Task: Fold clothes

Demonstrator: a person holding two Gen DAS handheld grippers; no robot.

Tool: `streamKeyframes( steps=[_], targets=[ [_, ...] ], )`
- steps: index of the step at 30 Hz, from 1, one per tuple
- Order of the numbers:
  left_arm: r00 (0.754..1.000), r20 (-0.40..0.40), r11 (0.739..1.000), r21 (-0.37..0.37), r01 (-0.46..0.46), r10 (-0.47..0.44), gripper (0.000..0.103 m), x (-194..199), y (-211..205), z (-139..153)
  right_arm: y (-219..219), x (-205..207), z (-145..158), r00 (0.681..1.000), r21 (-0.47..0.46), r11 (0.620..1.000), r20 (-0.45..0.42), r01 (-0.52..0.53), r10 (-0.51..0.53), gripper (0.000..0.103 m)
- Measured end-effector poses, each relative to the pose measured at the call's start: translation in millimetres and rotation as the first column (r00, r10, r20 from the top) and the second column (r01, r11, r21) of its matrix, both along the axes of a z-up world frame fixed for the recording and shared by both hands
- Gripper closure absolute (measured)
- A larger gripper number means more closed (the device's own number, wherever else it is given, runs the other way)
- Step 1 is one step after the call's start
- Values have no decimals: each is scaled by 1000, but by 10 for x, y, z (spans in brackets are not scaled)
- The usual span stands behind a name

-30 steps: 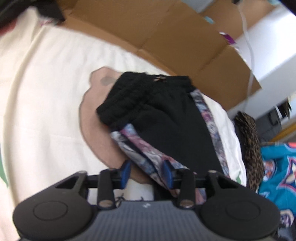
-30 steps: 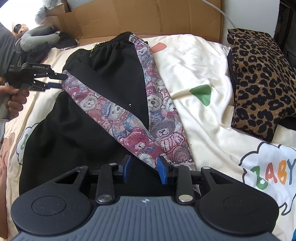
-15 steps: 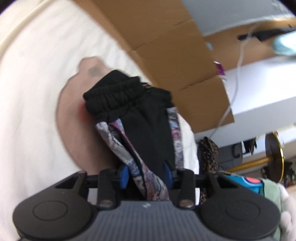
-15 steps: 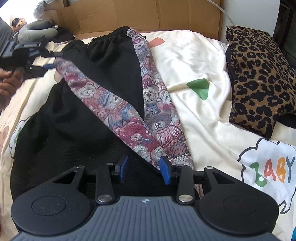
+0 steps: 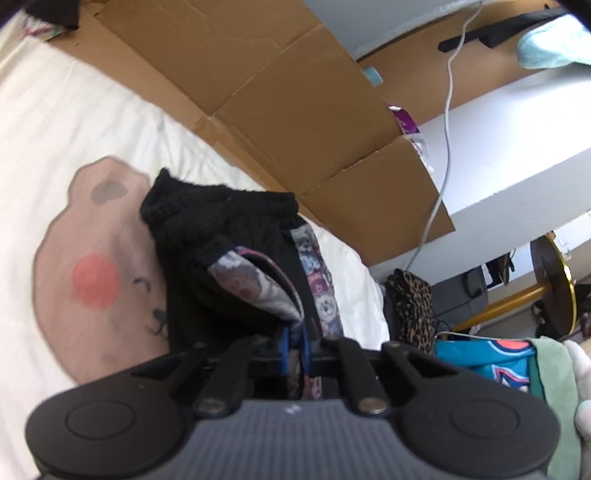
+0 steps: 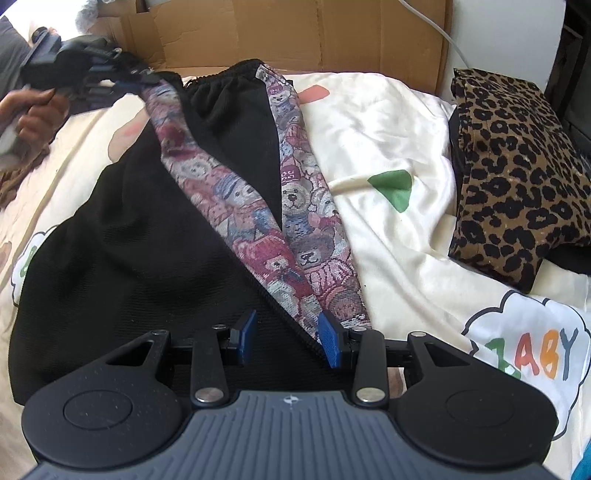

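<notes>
Lying flat ahead of the spread right gripper (image 6: pixel 286 338): black pants (image 6: pixel 129 236) with teddy-bear side stripes, on the sheet (image 6: pixel 399 155). Left gripper (image 5: pixel 294 341) pinched a stripe near the waistband, lifting it.

- bright daylight, soft shadows.
- left wrist view is blurred by motion, mostly at its left side.
- right wrist view sharper, overexposed at upper left.
- fisheye bends the edges.

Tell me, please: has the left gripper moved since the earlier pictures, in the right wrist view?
Yes. The left gripper went up and away, toward the cardboard, lifting the black shorts by their teddy-bear strip.
</notes>
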State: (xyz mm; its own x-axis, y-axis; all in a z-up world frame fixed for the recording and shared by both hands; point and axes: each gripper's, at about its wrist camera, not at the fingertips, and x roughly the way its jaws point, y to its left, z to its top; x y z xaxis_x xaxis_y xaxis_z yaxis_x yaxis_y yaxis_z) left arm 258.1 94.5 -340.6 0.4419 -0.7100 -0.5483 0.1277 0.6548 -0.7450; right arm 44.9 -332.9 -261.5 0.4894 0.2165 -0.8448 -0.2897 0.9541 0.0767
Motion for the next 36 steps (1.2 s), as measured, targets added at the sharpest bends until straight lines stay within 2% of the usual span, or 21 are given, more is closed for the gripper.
streamKeyframes(
  steps=[5,7,9,14,20,27,32,36],
  targets=[
    [999,29,998,62,19,-21,97,233,-300,42,-29,29,-61,1000,-42,999,6,3,-3,60],
    [999,40,995,96,26,-30,97,323,-420,61,-68,62,-90,1000,-40,999,-1,21,-21,64],
    [998,46,990,134,35,-41,98,416,-565,80,-104,86,-109,999,-40,999,-4,37,-37,82],
    [997,56,978,202,47,-59,99,615,-917,127,-222,139,-123,996,-2,996,-20,86,-86,92],
    [996,47,963,264,57,-71,99,774,-1294,85,-328,178,-181,990,40,990,-45,133,-131,93],
    [997,36,945,323,52,-67,100,879,-1534,3,-409,222,-251,981,99,978,-87,182,-174,93],
    [996,32,928,367,62,-80,99,978,-1735,-50,-413,233,-274,979,100,977,-96,189,-179,90],
    [997,-6,914,400,69,-73,97,1095,-1857,-135,-420,228,-262,978,100,976,-97,195,-185,90]
  ],
)
